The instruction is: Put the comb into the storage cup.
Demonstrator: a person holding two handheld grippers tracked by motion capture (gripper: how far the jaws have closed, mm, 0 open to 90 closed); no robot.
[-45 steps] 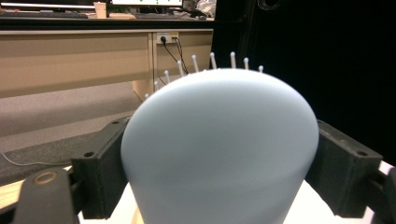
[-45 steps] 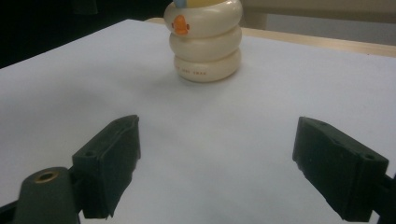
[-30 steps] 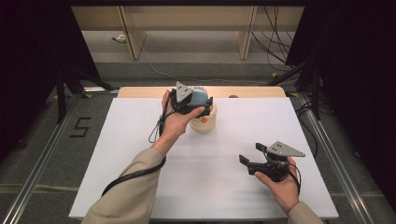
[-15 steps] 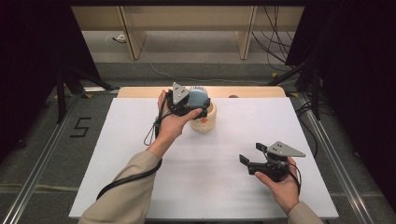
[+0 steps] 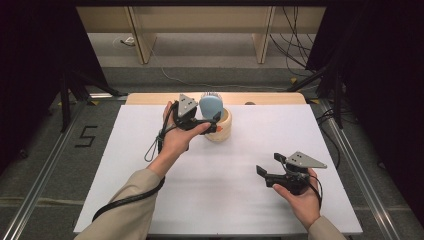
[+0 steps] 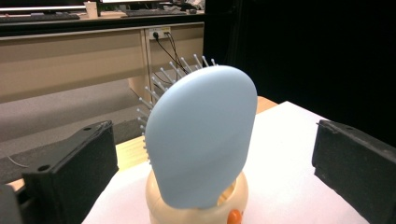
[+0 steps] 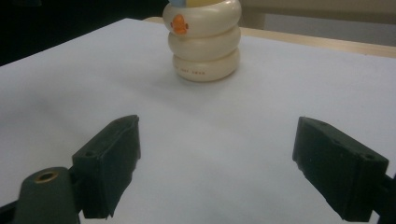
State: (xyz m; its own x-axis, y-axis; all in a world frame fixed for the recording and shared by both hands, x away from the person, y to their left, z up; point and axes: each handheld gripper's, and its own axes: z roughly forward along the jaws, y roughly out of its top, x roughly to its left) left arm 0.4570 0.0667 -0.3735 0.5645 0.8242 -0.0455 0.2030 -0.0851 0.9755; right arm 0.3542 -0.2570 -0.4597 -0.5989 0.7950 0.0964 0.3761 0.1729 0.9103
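Here, smooth oval blue brush (image 6: 201, 140) stands in ribbed cream holder (image 7: 205, 39); bristles thin.

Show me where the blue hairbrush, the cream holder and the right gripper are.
blue hairbrush (image 6: 201, 140), left gripper view, smooth back of its head
cream holder (image 7: 205, 44), right gripper view, middle ring of its side
right gripper (image 5: 270, 167), high view, between its open fingertips

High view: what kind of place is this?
Likely a lab data-collection station: a white-topped table fenced by black curtains, a floor marker "5", and loose cables by a bench behind.
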